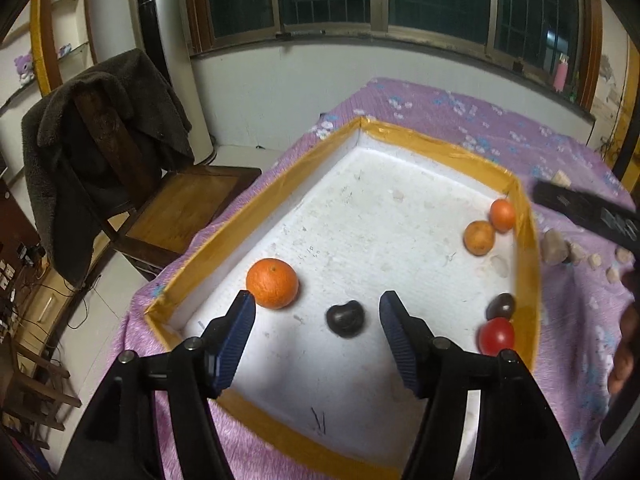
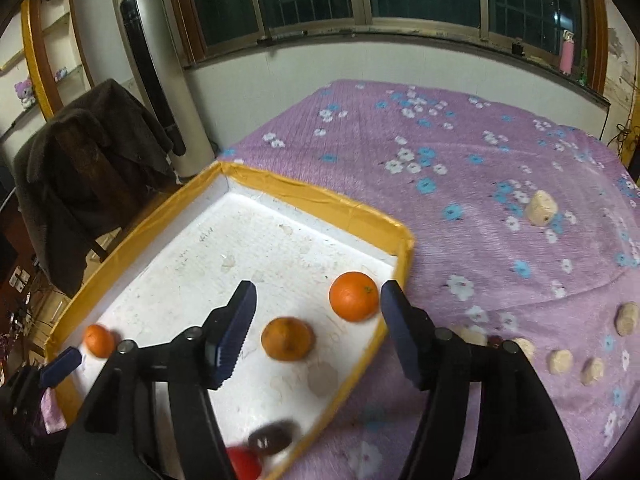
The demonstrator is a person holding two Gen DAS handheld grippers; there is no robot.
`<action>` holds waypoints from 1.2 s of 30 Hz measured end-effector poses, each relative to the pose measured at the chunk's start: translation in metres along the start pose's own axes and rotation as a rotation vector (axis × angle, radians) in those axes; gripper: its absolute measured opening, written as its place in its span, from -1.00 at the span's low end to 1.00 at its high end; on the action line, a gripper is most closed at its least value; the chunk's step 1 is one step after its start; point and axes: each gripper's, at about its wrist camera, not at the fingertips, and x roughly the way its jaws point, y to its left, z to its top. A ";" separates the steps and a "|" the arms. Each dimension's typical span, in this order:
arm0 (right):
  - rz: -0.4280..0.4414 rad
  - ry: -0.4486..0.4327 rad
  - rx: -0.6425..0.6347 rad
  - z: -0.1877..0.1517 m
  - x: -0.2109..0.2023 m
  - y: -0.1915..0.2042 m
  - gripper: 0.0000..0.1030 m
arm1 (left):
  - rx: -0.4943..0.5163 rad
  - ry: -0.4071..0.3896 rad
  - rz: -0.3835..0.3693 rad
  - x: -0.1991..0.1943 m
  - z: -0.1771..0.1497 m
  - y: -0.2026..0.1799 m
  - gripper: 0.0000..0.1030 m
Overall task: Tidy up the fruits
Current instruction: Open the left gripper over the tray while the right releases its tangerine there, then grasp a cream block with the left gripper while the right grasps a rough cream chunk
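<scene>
Our left claw point(image 1: 317, 303) hangs wide and empty over the tray point(image 1: 256, 204); a dark fruit point(image 1: 345, 319) lies between its tips, an orange point(image 1: 272, 283) beside the left tip. The fruit is probably light, smooth and bruisable; we would pinch its middle. Right claw point(image 2: 319, 294) also gapes, another orange point(image 2: 354, 297) by its right tip.

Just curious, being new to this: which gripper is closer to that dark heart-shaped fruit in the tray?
Left. The left gripper hangs open right before the dark fruit; the right gripper faces the oranges further along.
</scene>
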 end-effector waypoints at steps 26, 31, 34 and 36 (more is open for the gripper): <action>-0.243 -0.075 0.292 -0.137 -0.149 -0.208 0.33 | 0.226 -0.020 -0.206 -0.024 -0.028 -0.160 0.27; -0.218 -0.068 0.265 -0.133 -0.136 -0.209 0.33 | 0.249 -0.018 -0.205 -0.011 -0.023 -0.182 0.27; -0.214 -0.050 0.222 -0.120 -0.119 -0.205 0.33 | 0.261 -0.019 -0.198 -0.004 -0.021 -0.187 0.27; -0.204 -0.034 0.205 -0.111 -0.106 -0.204 0.32 | 0.257 -0.009 -0.196 0.002 -0.017 -0.189 0.27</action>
